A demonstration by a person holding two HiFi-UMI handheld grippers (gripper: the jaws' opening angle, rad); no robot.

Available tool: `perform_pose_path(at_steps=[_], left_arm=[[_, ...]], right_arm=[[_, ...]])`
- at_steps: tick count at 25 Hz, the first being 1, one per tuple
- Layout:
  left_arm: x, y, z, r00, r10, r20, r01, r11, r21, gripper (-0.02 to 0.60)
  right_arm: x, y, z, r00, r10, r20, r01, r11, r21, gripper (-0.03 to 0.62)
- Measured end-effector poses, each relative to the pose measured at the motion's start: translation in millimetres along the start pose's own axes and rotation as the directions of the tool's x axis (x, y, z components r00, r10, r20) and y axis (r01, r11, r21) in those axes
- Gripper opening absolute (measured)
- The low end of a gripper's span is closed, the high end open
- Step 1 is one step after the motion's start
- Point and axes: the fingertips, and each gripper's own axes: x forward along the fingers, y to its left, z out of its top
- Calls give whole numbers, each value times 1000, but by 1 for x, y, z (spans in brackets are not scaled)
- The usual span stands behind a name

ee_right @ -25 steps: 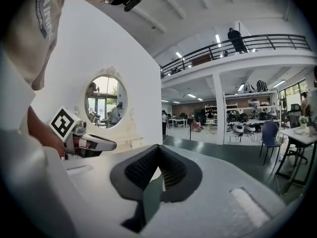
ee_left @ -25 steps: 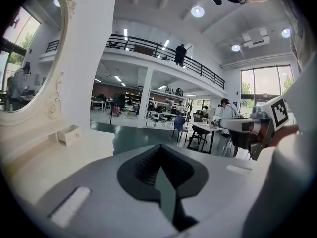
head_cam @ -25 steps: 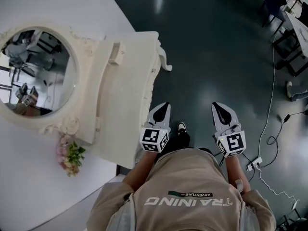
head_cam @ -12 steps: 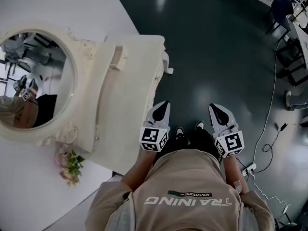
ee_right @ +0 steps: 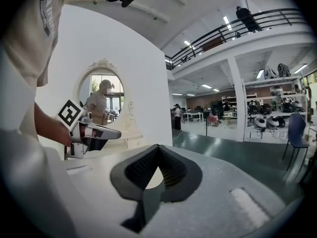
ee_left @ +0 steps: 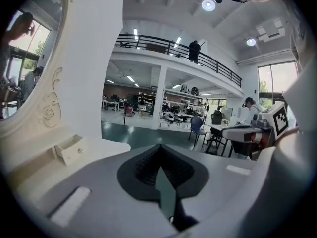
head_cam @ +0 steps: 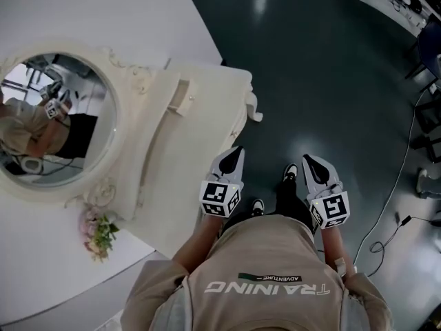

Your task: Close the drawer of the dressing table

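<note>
The dressing table (head_cam: 210, 109) stands at the upper left of the head view, cream-white, with its oval mirror (head_cam: 55, 126) toward 9 o'clock. The small drawer (head_cam: 180, 96) sits on the tabletop at the foot of the mirror frame. It is pulled out, its front standing clear of the casing, and the left gripper view shows a small knob on that front.

The left gripper (head_cam: 233, 158) is held just off the tabletop's near edge, and the drawer lies at about 11 o'clock from it, well apart. Its fingers (ee_left: 143, 167) are together at the tips with nothing between them. The right gripper (head_cam: 313, 164) is held beside it at 3 o'clock, over the dark green floor (head_cam: 331, 81). Its fingers (ee_right: 138, 170) also meet at the tips and hold nothing. Both grippers point toward 12 o'clock.

A bunch of flowers (head_cam: 96, 227) lies below the mirror, at about 8 o'clock from the left gripper.
</note>
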Motion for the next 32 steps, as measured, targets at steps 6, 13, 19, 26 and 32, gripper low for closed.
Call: perform_pose_path(at_steps=[6,13,19,26,32], left_arm=[[53,14,46,995,90,41,-90,996,4,18],[115,7,75,976,202,83,-197,979,-56,18],[136,5,82,967,251,40,-249,968,-44,18],[150,21,64,953,303,-15,-303,949,-89,18],[153,36,55,946,322,-21,-323,940,-113,18]], right_arm=[[54,-59,47,993,94,75,-90,994,-57,2],[95,-122,51,976,213,53,-210,976,-57,2],[118,-157,56,964,260,49,-257,964,-67,2],[131,-168,44,961,273,44,-272,962,-10,2],[141,-180,34,965,263,17,-263,965,-23,2]])
